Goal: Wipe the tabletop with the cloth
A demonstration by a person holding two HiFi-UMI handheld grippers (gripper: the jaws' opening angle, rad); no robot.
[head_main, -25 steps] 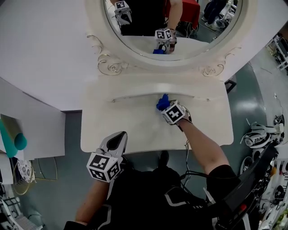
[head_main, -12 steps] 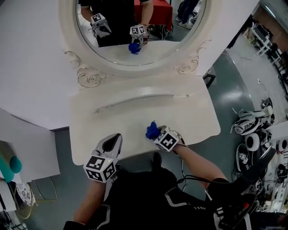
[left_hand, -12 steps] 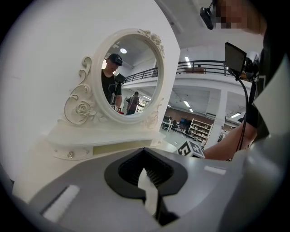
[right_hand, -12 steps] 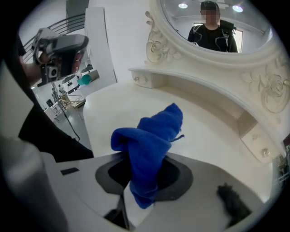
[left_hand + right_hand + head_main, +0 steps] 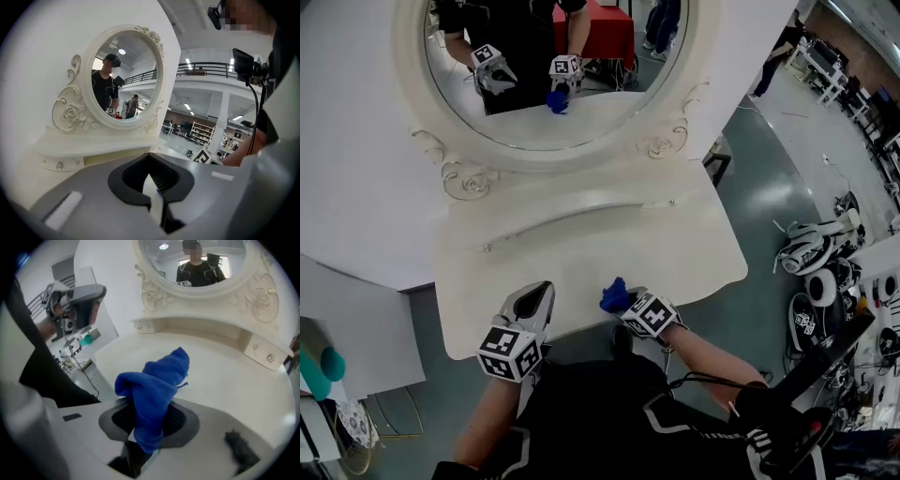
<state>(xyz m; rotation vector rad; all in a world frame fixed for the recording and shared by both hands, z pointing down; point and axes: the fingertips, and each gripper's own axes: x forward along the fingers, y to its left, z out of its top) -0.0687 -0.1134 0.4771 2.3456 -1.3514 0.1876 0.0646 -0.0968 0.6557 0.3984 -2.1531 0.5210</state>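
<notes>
My right gripper (image 5: 626,307): clamped on blue cloth (image 5: 613,296), at the front edge of the tabletop (image 5: 675,246). My left gripper (image 5: 536,292): jaws together, empty, near the same edge.

Mezzanine railing (image 5: 201,70) and shelving racks (image 5: 199,132) mark a warehouse-like hall.

From overhead, my right gripper (image 5: 625,306) covers most of the crumpled blue terry cloth (image 5: 612,296), only a tuft shows. The cream oval mirror (image 5: 609,105) gets chopped by the top edge. The teal thing (image 5: 319,368) far left is cut off too, can't ID it.
</notes>
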